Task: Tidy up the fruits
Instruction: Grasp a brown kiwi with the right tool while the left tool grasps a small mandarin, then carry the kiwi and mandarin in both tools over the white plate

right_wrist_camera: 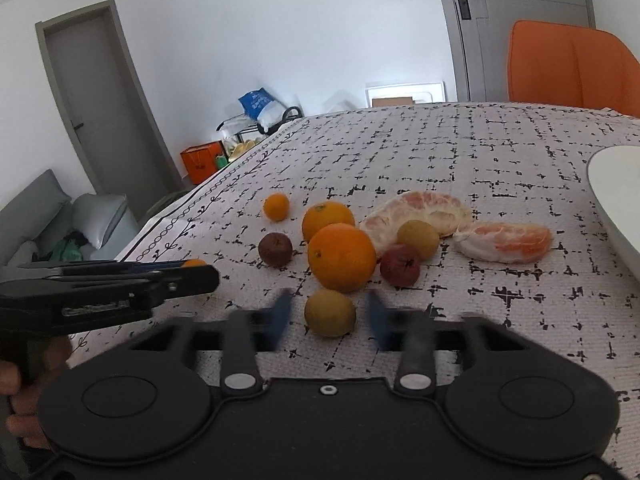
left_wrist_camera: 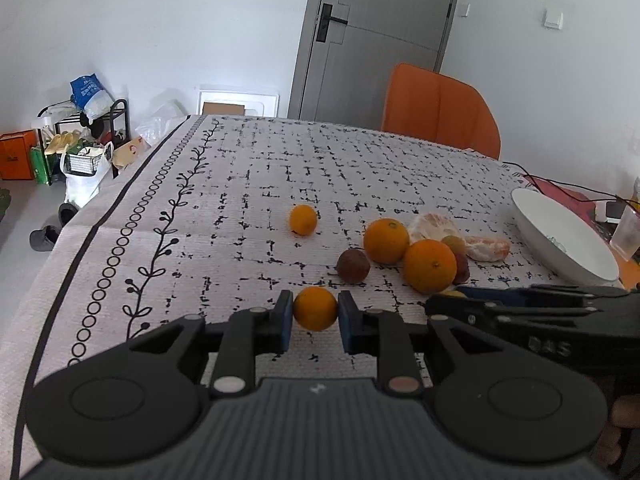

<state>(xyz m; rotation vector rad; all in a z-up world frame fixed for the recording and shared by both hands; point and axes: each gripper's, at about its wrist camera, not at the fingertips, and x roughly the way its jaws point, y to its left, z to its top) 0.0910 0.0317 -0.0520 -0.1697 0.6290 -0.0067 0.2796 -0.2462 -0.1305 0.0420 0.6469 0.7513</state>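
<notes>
Left wrist view: left tongs [left_wrist_camera: 315, 313] clamped on a small orange [left_wrist_camera: 315, 308], light, firm, prone to roll, near the desk's [left_wrist_camera: 224, 240] front edge. Right tongs [right_wrist_camera: 330, 314] bracket a yellowish fruit [right_wrist_camera: 330, 312]; blurred, pads apparently not touching. Grip across widest girth.

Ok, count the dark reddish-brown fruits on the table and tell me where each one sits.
2. The left reddish-brown fruit lies left of the front big orange; the right reddish-brown fruit sits right of it, in front of a yellowish fruit. More could hide behind the pile.
</notes>
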